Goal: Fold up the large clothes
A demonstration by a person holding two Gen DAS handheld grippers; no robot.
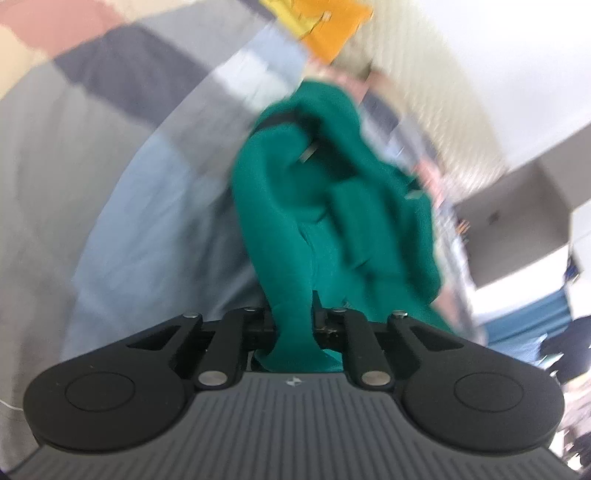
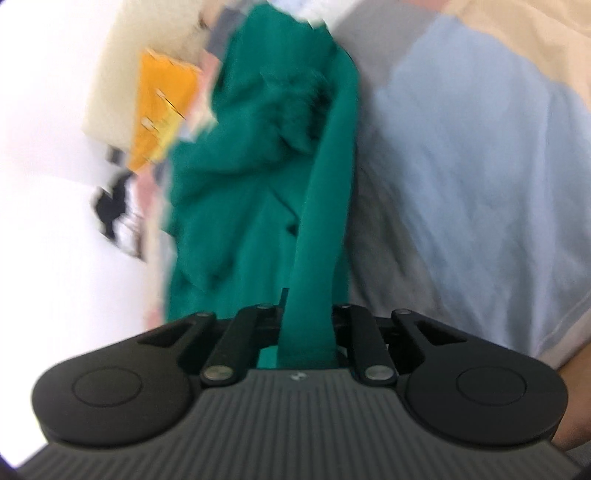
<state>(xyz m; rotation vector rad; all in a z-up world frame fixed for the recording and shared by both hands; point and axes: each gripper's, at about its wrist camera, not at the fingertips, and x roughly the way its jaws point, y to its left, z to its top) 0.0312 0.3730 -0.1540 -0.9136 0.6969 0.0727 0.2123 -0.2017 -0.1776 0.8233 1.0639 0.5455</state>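
The big green fleecy garment (image 1: 325, 206) lies in a crumpled heap on a bed cover of grey, pale blue, dark and pink patches (image 1: 122, 155). One end of it runs straight into the left hand-held gripper (image 1: 293, 332), whose two sides are pressed together on a bunched strip of the green cloth. In the right wrist view the same garment (image 2: 258, 177) stretches in a long tight band down into the right hand-held gripper (image 2: 308, 328), which is also squeezed tight on the cloth.

No box, basket or drawer with things in it shows clearly. An orange and yellow flat thing (image 1: 325, 26) sits at the far end of the bed, but it is too blurry to name. Both pictures are smeared, so the garment's sleeves and collar cannot be told apart. The gripper tips are hidden under the cloth. A small pale tag-like thing (image 1: 308, 154) shows on the green cloth.
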